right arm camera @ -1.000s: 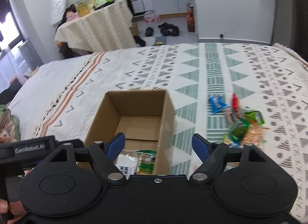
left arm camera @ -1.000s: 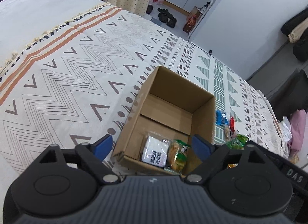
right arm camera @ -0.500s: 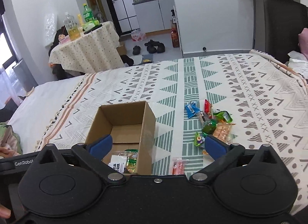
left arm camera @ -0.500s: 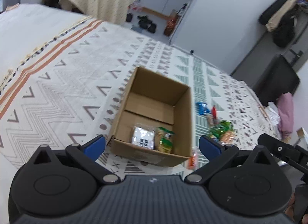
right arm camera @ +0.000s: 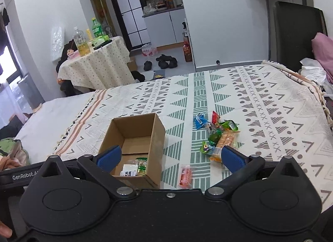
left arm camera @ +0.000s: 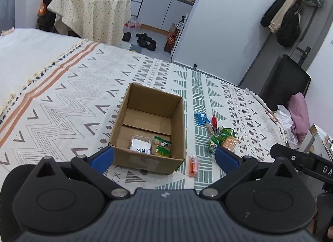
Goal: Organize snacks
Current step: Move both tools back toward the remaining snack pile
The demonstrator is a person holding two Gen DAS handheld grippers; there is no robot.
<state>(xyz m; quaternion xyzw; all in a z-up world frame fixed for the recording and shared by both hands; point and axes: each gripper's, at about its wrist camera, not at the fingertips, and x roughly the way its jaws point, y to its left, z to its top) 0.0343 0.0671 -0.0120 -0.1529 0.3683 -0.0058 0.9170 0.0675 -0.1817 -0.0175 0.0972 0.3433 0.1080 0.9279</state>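
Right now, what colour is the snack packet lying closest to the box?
Orange-red, in a clear wrapper; the left wrist view shows it best.

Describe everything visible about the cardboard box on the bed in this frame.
The cardboard box is plain brown corrugated card, rectangular and open at the top, with no top flaps visible. It stands upright on the patterned bedspread. Its floor shows two bottom flaps meeting at a seam. Two packets lie at its near end: a white packet with dark print and a green packet beside it. An orange packet lies on the bedspread just outside its right near corner. Neither pair of tongs touches it.
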